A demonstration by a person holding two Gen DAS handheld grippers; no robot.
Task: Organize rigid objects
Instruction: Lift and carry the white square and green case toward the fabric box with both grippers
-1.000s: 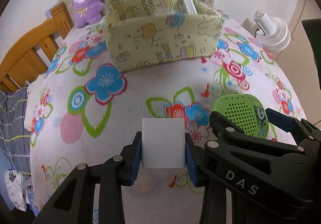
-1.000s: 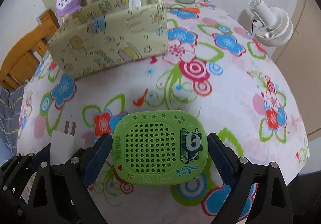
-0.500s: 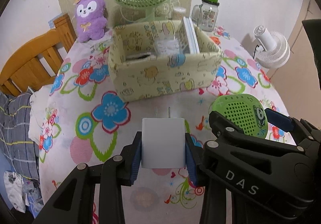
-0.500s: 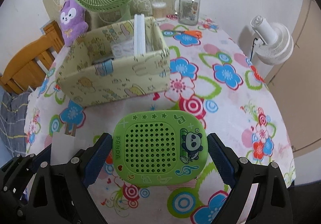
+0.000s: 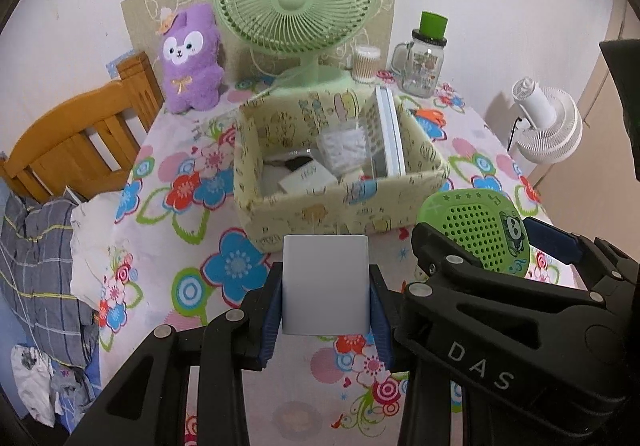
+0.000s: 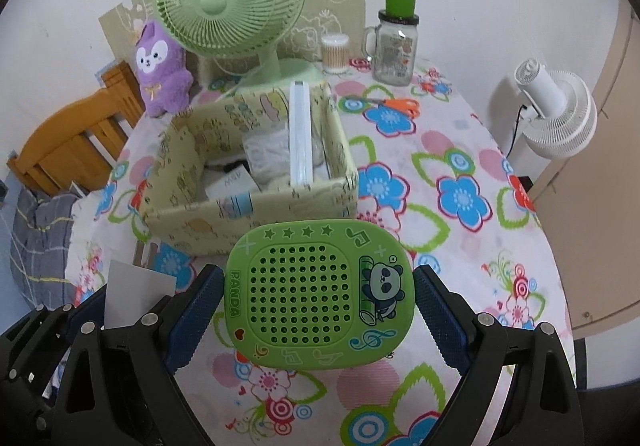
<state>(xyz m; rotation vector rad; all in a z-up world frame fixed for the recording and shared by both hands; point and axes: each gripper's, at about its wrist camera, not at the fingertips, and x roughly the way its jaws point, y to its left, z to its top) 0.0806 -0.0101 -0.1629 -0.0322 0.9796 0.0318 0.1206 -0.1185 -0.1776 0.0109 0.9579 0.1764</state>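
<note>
My left gripper (image 5: 325, 286) is shut on a white plug adapter (image 5: 325, 284) and holds it above the floral table, in front of the yellow storage box (image 5: 340, 214). My right gripper (image 6: 318, 294) is shut on a green panda speaker (image 6: 320, 296), also held above the table, to the right of the left gripper. The speaker also shows in the left wrist view (image 5: 478, 232), and the adapter in the right wrist view (image 6: 136, 296). The box (image 6: 256, 206) holds a white flat case standing on edge, a clear bag and a small white carton.
Behind the box stand a green fan (image 5: 296, 2), a purple plush toy (image 5: 190, 58), a cotton swab jar (image 5: 365, 64) and a glass mug with a green lid (image 5: 425, 56). Orange scissors (image 6: 394, 105) lie right of the box. A white fan (image 6: 554, 112) and a wooden chair (image 5: 76, 138) flank the table.
Both grippers have risen with their objects and now look down into the box from higher up. The box's contents have come into view.
</note>
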